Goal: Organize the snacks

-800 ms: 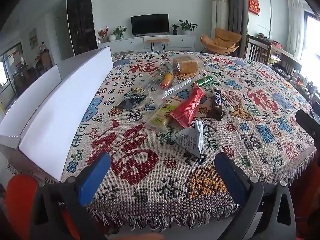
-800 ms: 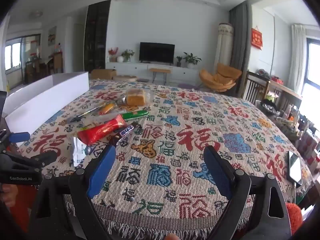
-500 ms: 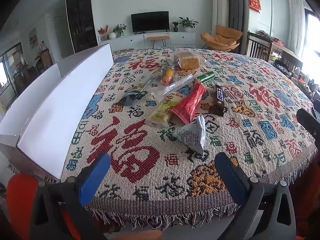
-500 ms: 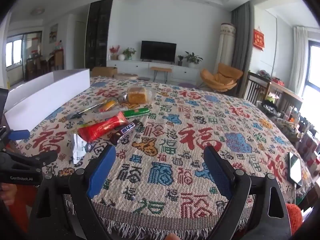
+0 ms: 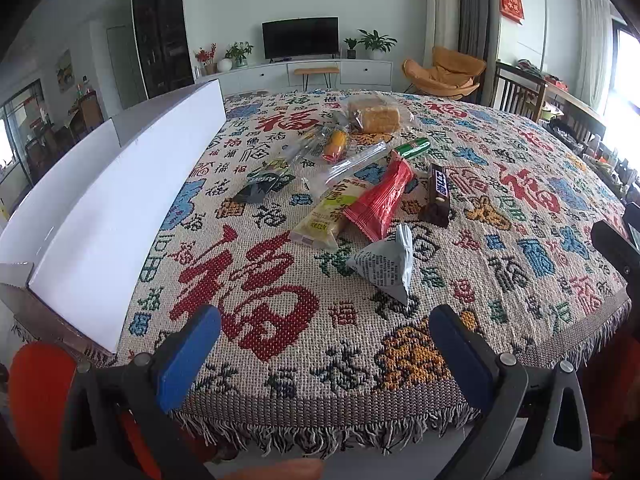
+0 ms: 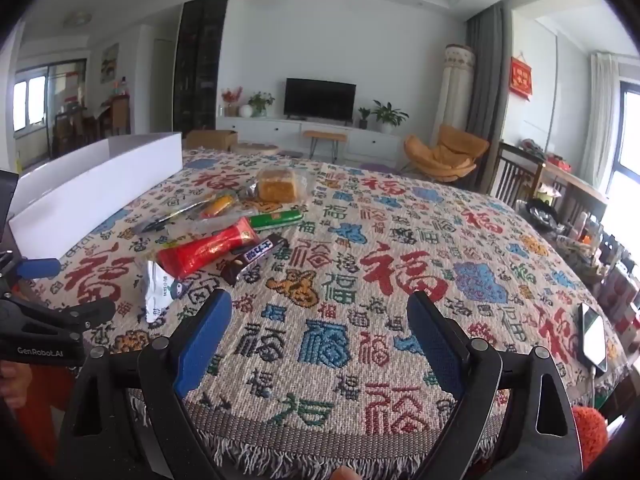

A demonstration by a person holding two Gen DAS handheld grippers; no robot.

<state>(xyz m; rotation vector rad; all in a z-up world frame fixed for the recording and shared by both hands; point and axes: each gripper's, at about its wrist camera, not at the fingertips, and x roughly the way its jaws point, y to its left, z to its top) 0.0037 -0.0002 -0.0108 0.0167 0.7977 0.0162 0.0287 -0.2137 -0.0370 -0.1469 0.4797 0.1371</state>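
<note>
A heap of snacks lies on the patterned tablecloth [image 5: 520, 208]: a silver triangular packet [image 5: 384, 264], a red pouch [image 5: 380, 200], a yellow-green packet [image 5: 328, 216], a dark chocolate bar [image 5: 438, 192], a green stick [image 5: 412, 148], a bagged bread loaf [image 5: 374, 116] and a dark wrapper [image 5: 260, 184]. A white open box [image 5: 116, 200] stands at the left. My left gripper [image 5: 324, 344] hovers open over the near table edge, just short of the silver packet. My right gripper [image 6: 320, 328] is open and empty, to the right of the heap; the red pouch [image 6: 208, 248] and the chocolate bar [image 6: 256, 258] lie ahead on its left.
A phone [image 6: 594, 336] lies near the table's right edge. Wooden chairs [image 5: 516, 92] stand beyond the far right side. The fringed table edge [image 5: 320, 428] runs right below both grippers. The left gripper's body [image 6: 48, 320] shows at the left of the right wrist view.
Both views have crept slightly closer to the table and the snacks. Both grippers' jaws stay wide apart, and nothing on the cloth has moved.
</note>
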